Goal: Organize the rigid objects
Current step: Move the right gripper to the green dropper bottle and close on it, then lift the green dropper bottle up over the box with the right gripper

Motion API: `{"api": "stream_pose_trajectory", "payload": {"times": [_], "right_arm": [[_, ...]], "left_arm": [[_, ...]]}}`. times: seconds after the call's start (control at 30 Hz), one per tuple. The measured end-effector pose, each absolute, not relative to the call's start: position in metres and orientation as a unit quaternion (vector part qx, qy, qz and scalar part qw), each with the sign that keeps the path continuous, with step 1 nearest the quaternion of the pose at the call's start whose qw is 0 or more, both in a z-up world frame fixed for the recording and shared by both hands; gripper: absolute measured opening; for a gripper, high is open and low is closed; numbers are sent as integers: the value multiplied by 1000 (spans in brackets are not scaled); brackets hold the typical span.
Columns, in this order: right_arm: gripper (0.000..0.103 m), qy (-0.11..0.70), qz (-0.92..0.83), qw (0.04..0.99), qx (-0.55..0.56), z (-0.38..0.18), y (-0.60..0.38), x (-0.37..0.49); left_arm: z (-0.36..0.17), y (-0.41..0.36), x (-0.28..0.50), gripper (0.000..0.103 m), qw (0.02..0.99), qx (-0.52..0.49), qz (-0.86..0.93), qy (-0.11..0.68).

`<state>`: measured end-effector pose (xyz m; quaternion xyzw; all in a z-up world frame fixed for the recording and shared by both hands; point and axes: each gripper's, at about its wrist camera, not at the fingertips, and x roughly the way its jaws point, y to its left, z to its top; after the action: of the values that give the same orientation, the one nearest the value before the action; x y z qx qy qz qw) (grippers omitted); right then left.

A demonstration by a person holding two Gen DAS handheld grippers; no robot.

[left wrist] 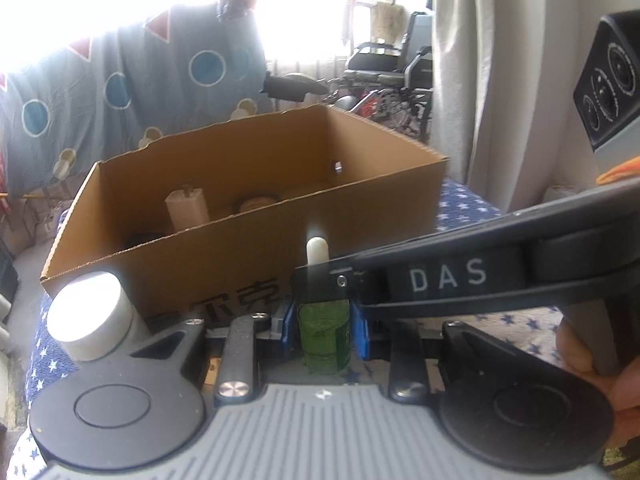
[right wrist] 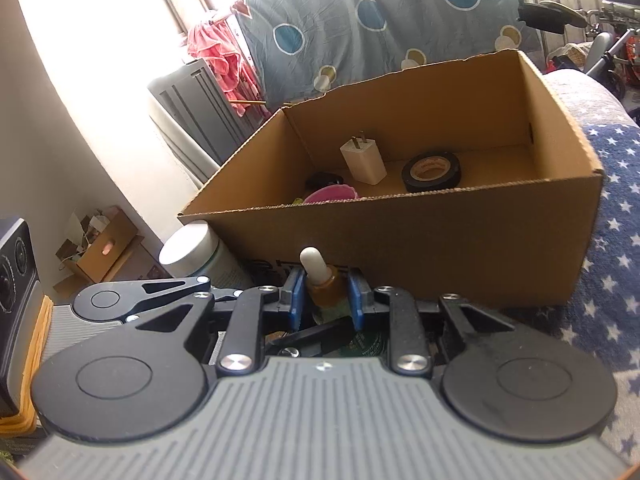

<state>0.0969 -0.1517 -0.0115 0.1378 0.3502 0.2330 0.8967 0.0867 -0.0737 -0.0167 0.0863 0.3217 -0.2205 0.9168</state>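
Both claws are working on one small green dropper bottle [left wrist: 325,334] that is standing upright on the star-patterned blue cloth [left wrist: 468,204] just in front of the cardboard box [left wrist: 248,256]. The left claw [left wrist: 325,332] is clenching the green glass body, its blue pads [left wrist: 362,332] pressing on either side. The right claw [right wrist: 326,294] is gripping higher up, its blue pads [right wrist: 297,294] sitting against the amber collar under the white rubber bulb [right wrist: 311,261]; in the left wrist view this claw is reaching in from the right and crossing the bottle's neck. A white jar with a flat lid [left wrist: 90,316] is standing to the left of the bottle, right against the box's front wall. Inside the box, a white plug adapter [right wrist: 363,160] is standing upright, a black tape roll [right wrist: 431,171] is lying flat to its right, and a pink item [right wrist: 330,194] is showing partly behind the near wall. A patterned sheet [right wrist: 360,20] is hanging behind the box.
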Motion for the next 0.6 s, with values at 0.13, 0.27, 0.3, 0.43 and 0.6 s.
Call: {"api": "stream_pose_trajectory", "payload": {"times": [0.13, 0.27, 0.3, 0.43, 0.6], "right_arm": [[22, 347, 221, 900, 146, -6, -160, 75], [22, 343, 207, 903, 156, -7, -168, 54], [22, 344, 204, 903, 158, -9, -170, 51], [22, 351, 200, 899, 168, -20, -174, 43], [22, 350, 202, 900, 165, -22, -175, 39]], "left_arm": [[-11, -79, 70, 27, 912, 92, -243, 316], [-16, -86, 60, 27, 905, 108, -259, 321], [-19, -87, 59, 27, 902, 109, -261, 326], [-23, -88, 54, 27, 901, 111, -263, 326], [-24, -85, 55, 39, 901, 105, -256, 333]]}}
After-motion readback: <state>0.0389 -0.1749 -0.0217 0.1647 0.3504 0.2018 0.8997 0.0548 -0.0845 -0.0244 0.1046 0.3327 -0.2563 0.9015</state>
